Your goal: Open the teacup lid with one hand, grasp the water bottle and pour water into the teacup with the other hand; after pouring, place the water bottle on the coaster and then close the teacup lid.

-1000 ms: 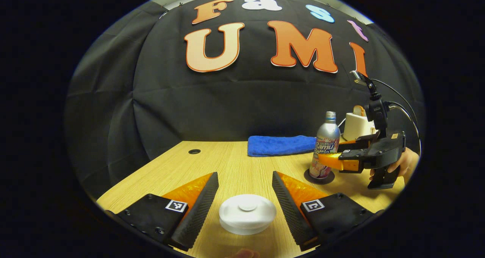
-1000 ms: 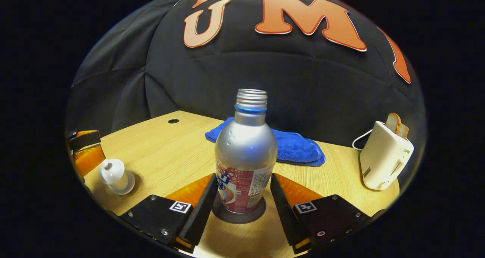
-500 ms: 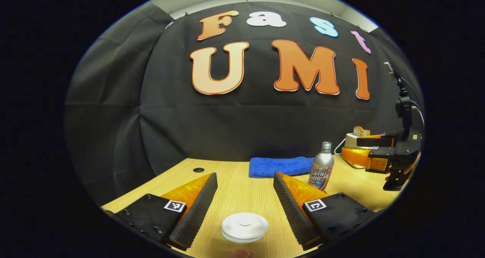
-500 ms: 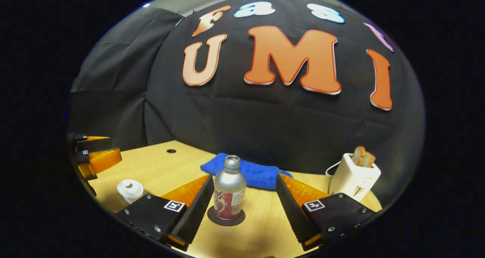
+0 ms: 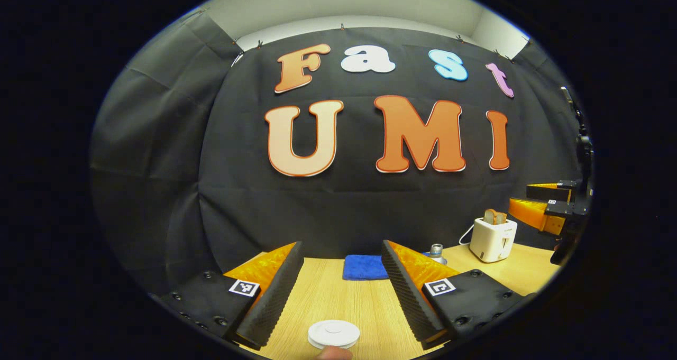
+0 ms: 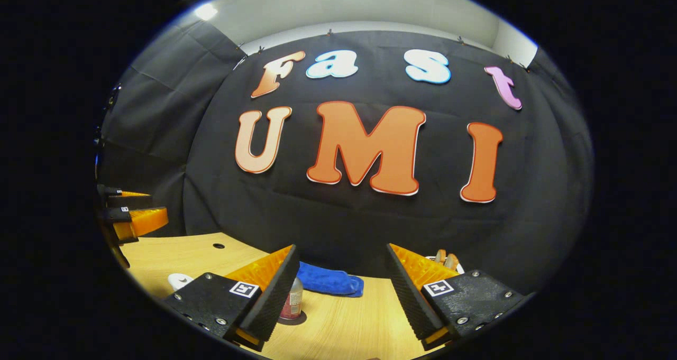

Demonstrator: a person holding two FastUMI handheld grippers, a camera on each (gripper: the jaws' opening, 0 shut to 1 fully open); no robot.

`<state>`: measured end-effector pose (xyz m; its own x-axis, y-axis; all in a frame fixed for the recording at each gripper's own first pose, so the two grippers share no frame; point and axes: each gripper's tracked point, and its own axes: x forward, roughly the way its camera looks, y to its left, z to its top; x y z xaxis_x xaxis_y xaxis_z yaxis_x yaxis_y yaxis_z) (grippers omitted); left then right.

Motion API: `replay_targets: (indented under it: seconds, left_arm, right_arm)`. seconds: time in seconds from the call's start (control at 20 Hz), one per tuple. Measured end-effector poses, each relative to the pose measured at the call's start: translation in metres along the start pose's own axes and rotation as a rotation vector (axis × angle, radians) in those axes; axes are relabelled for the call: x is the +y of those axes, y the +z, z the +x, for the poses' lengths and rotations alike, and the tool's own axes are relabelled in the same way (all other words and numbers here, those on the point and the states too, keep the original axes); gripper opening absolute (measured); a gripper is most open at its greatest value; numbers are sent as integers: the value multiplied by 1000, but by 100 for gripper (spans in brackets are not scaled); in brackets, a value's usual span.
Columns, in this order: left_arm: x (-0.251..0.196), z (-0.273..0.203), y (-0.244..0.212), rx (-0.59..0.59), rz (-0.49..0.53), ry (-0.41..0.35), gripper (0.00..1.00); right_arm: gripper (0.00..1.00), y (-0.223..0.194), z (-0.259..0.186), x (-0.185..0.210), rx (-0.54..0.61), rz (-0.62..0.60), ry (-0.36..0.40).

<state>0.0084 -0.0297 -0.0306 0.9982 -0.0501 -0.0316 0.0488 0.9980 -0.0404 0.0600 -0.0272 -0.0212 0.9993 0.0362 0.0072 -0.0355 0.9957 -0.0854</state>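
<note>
Lid (image 5: pixel 334 333) of the teacup sits closed at 6 o'clock in your left gripper view, low between the fingers of your left gripper (image 5: pixel 338 291) and touched by neither. That gripper stands wide open and holds nothing. A fingertip (image 5: pixel 332 353) shows just below the lid at the bottom edge.

Beyond the lid, the wooden table (image 5: pixel 338 302) runs back to a folded blue cloth (image 5: pixel 362 267) at 12 o'clock of the lid. The water bottle (image 5: pixel 436 251) shows its neck at 2 o'clock, its body hidden behind the right-hand finger. Farther out at 3 o'clock stands a white toaster (image 5: pixel 492 238) with bread in its slots. Your right gripper (image 5: pixel 542 204) hangs above the table at the right edge, well apart from the toaster.

In your right gripper view, the right gripper (image 6: pixel 338 291) is likewise wide open and empty. The water bottle (image 6: pixel 292 300) stands upright on the dark coaster (image 6: pixel 299 320) at 7 o'clock, partly behind the left-hand finger. The teacup (image 6: pixel 180 281) shows at 8 o'clock, mostly hidden by that finger's base. The blue cloth (image 6: pixel 330 281) lies past the bottle near the wall. Your left gripper (image 6: pixel 132 217) hangs at 9 o'clock, above the table.
</note>
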Motion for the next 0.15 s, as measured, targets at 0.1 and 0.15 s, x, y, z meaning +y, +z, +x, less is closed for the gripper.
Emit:
replay_targets:
  seconds: [0.1,0.15]
  left_arm:
    - [-6,-5,12,-27,1,-3,100]
    - [-9,-7,15,-33,1,-8,100]
  right_arm:
    - [97,6,-12,2,-16,-25,-3]
    - [97,8,-18,2,-22,-34,-7]
